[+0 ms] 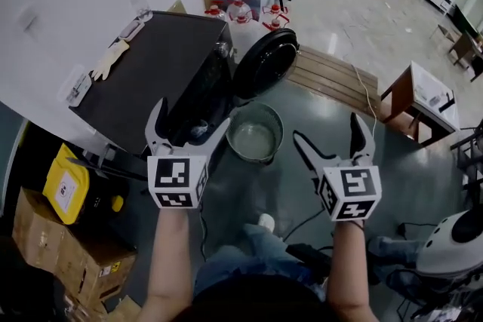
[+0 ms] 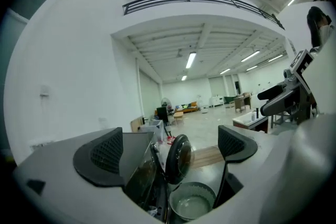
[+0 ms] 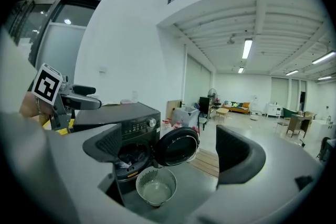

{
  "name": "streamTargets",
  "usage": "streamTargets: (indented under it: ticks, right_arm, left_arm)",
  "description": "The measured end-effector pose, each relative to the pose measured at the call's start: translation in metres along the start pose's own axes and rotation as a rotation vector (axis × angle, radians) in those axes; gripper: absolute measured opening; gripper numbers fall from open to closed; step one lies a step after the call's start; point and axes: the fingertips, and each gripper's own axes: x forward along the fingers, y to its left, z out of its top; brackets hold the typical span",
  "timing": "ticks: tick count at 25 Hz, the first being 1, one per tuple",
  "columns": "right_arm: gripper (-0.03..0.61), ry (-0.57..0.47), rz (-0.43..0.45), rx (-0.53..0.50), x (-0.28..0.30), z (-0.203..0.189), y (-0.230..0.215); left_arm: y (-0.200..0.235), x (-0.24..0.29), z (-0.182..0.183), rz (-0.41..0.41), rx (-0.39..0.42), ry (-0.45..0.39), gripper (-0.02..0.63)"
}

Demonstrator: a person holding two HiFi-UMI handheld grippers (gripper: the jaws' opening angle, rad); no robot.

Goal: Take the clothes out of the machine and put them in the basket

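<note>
A black front-loading washing machine [image 1: 162,60] stands with its round door [image 1: 264,62] swung open. Dark clothes with a pale bit [image 3: 126,157] lie in the drum. On the floor before the door sits a pale mesh basket [image 1: 255,133], with no clothes in it. My left gripper [image 1: 190,121] is open above the machine's front, nothing between its jaws. My right gripper [image 1: 326,130] is open too, to the right of the basket. Along the left gripper [image 2: 170,152] I see door [image 2: 178,157] and basket [image 2: 191,202]. Beyond the right gripper [image 3: 170,149] are machine [image 3: 131,118] and basket [image 3: 156,184].
A pale glove [image 1: 109,59] lies on the machine's top. Water jugs [image 1: 240,11] and a wooden pallet [image 1: 332,79] stand behind the door. Cardboard boxes [image 1: 53,237] and a yellow case [image 1: 66,192] are at my left, a white table [image 1: 426,98] at my right. A cable [image 1: 302,221] runs by my feet.
</note>
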Motion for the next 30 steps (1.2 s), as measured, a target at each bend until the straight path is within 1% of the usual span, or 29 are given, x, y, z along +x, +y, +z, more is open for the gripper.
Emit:
streamTargets:
  ticks: [6, 11, 15, 18, 23, 25, 27, 30]
  right_arm:
    - [0.554, 0.081, 0.008, 0.054, 0.044, -0.039, -0.031]
    - [0.554, 0.134, 0.02, 0.077, 0.074, -0.063, -0.031]
    - [0.555, 0.203, 0.013, 0.097, 0.096, -0.091, -0.023]
    - [0.555, 0.258, -0.004, 0.108, 0.113, -0.11, -0.016]
    - [0.554, 0.322, -0.03, 0.134, 0.142, -0.127, 0.001]
    - [0.554, 0.339, -0.028, 0.14, 0.158, -0.132, 0.006]
    - [0.554, 0.36, -0.031, 0.145, 0.173, -0.138, 0.009]
    - [0.554, 0.394, -0.06, 0.165, 0.19, -0.15, 0.01]
  left_arm:
    - [-0.017, 0.046, -0.042, -0.014, -0.016, 0.11, 0.566]
    - [-0.015, 0.072, -0.073, -0.036, -0.02, 0.185, 0.566]
    - [-0.018, 0.095, -0.107, -0.102, -0.003, 0.25, 0.566]
    - [-0.018, 0.115, -0.133, -0.152, -0.023, 0.296, 0.566]
    - [-0.021, 0.148, -0.17, -0.255, -0.03, 0.365, 0.566]
    - [-0.023, 0.16, -0.181, -0.299, -0.046, 0.383, 0.566]
    - [-0.024, 0.171, -0.193, -0.329, -0.063, 0.401, 0.566]
    - [-0.023, 0.186, -0.216, -0.357, -0.083, 0.439, 0.566]
